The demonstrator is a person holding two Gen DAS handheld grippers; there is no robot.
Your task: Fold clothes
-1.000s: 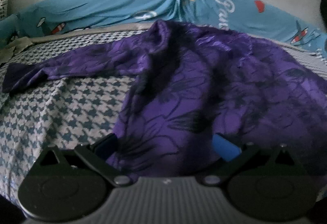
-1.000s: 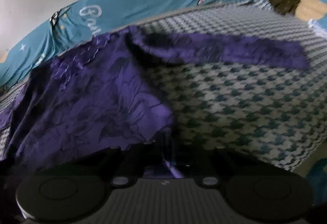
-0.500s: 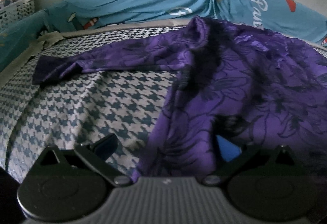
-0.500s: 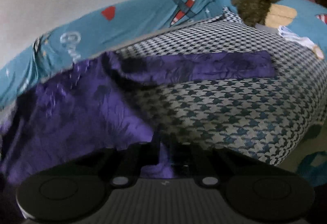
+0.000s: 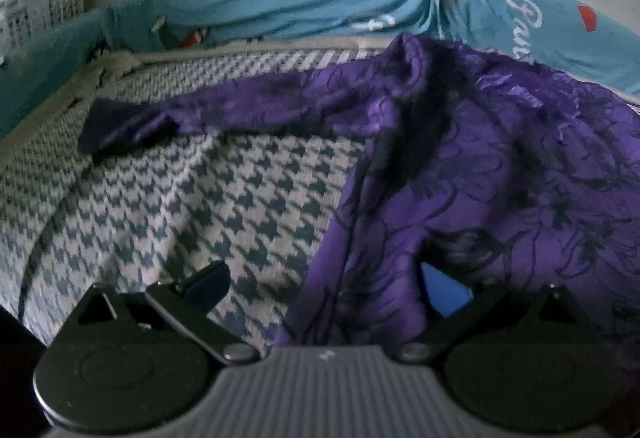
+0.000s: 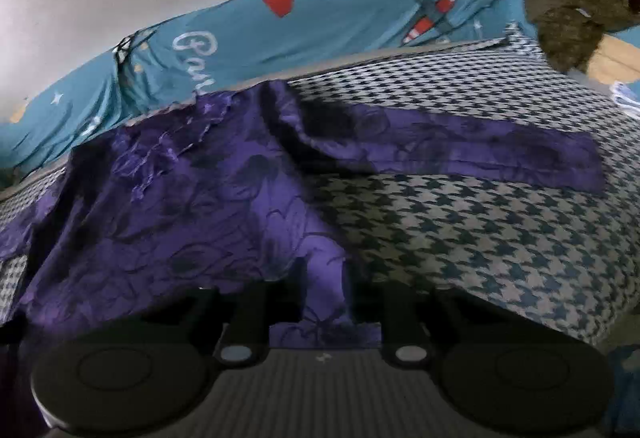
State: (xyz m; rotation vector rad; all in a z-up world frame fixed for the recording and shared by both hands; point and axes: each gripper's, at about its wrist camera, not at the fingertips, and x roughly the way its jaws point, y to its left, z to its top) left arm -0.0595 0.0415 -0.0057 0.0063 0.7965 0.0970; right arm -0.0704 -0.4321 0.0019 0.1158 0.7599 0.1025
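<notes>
**Purple top lying spread on the bed, hem pinched on one side**

Fingers (image 5: 206, 284) of the left gripper (image 5: 320, 278) are standing wide apart in the left wrist view, one over the checked bedcover (image 5: 180, 214), the other at the hem of the purple top (image 5: 500, 166); they are closing on nothing. One sleeve (image 5: 192, 114) is stretching out flat, with no fold showing.

From the right wrist view, the right gripper (image 6: 326, 290) is pinching the top's lower edge, fingers pressed close on the cloth. The other sleeve (image 6: 480, 154) is lying straight across the bedcover. Judging by this, the sleeves and body are all waiting to be folded.
</notes>
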